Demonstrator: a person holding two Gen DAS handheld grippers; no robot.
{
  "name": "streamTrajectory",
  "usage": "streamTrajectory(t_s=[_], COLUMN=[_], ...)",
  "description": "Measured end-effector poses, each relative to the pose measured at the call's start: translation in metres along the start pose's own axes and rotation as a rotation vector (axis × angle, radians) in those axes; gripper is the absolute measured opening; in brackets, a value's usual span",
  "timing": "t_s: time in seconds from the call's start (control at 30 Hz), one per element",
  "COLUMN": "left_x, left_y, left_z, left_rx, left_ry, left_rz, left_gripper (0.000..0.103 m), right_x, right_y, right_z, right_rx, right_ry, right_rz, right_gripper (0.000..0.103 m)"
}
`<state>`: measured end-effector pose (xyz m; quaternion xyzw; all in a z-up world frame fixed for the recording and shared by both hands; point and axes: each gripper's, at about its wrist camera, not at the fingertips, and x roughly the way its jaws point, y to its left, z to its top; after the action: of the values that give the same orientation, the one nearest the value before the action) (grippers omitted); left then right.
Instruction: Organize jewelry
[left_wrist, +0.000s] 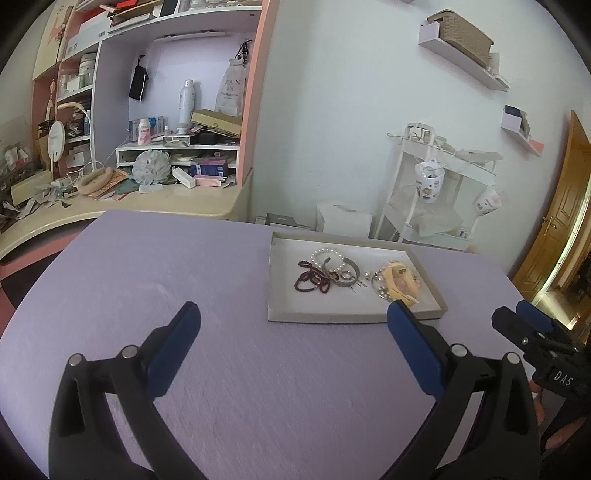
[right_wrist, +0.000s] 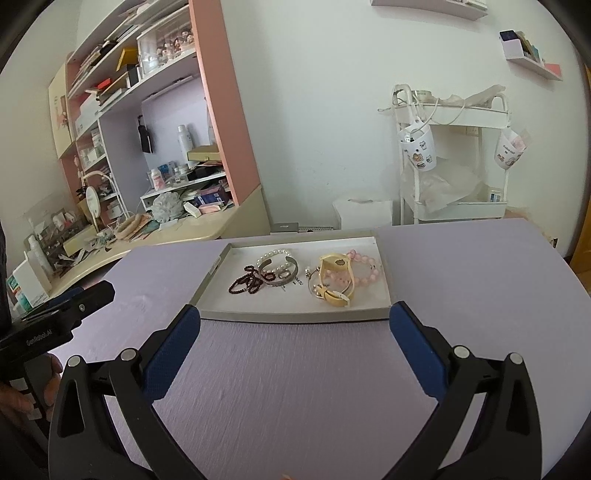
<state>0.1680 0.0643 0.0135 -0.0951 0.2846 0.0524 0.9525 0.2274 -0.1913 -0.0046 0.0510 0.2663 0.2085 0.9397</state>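
Left gripper (left_wrist: 291, 314): jaws spread fully wide, nothing between the blue pads, held above the lilac tabletop (left_wrist: 147, 266) on the near side of the tray and off toward its left corner. Right gripper (right_wrist: 294, 315): jaws likewise at full spread and empty, squarely in front of the tray, its fingertips level with the tray's near edge and just outside its two near corners, not touching it. Tray (right_wrist: 295, 315): shallow, grey-rimmed, white inside, flat on the tabletop; all the jewelry lies in it. In the tray's left half: a dark red bead string (right_wrist: 246, 283) in loose loops, a pearl bracelet (right_wrist: 274, 254) behind it, and a silver cuff bangle (right_wrist: 286, 277) overlapping both. In the tray's right half: a yellow watch strap (right_wrist: 334, 282), a pink bead bracelet (right_wrist: 364, 271) behind and to its right, and small silver rings (right_wrist: 314, 286) at the strap's left. Beyond the tray: a white wire cart (right_wrist: 454, 166) hung with printed cups, behind its right end. Behind its left end: a cluttered desk (right_wrist: 177, 236) under pink-edged shelves.
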Motion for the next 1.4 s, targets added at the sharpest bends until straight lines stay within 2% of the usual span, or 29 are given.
streamTrajectory(t_s=[0.2,0.33,0.6,0.77,0.97,1.1,1.4], left_x=[-0.006,-0.007,-0.011,-0.019,-0.028,-0.037,-0.049], left_y=[-0.001,-0.001,-0.007,-0.009,-0.014,-0.017,-0.018], left_z=[-0.002,-0.003,-0.009,-0.014,-0.032,-0.041,-0.043], left_rx=[-0.003,-0.017,0.029,0.048,0.046,0.048,0.083], left_ry=[-0.024,-0.045,-0.077,-0.1,-0.096,-0.107,-0.136], left_rz=[-0.005,-0.034,-0.068,-0.064,-0.069,-0.067,-0.051], left_gripper=[0.101,0.101,0.101,0.101,0.101,0.101,0.101], right_x=[-0.006,-0.008,-0.014,-0.023,-0.037,-0.045,-0.048], right_y=[0.004,0.004,0.008,0.014,0.018,0.013,0.016], right_z=[-0.003,-0.007,-0.022,-0.027,-0.043,-0.052,-0.051], right_rx=[0.0,0.001,-0.003,-0.004,-0.015,0.022,0.014], right_ry=[-0.018,-0.028,-0.075,-0.098,-0.114,-0.124,-0.177], right_rz=[-0.003,-0.01,-0.027,-0.005,-0.032,-0.034,-0.024], right_gripper=[0.102,0.102,0.102,0.102,0.102,0.102,0.102])
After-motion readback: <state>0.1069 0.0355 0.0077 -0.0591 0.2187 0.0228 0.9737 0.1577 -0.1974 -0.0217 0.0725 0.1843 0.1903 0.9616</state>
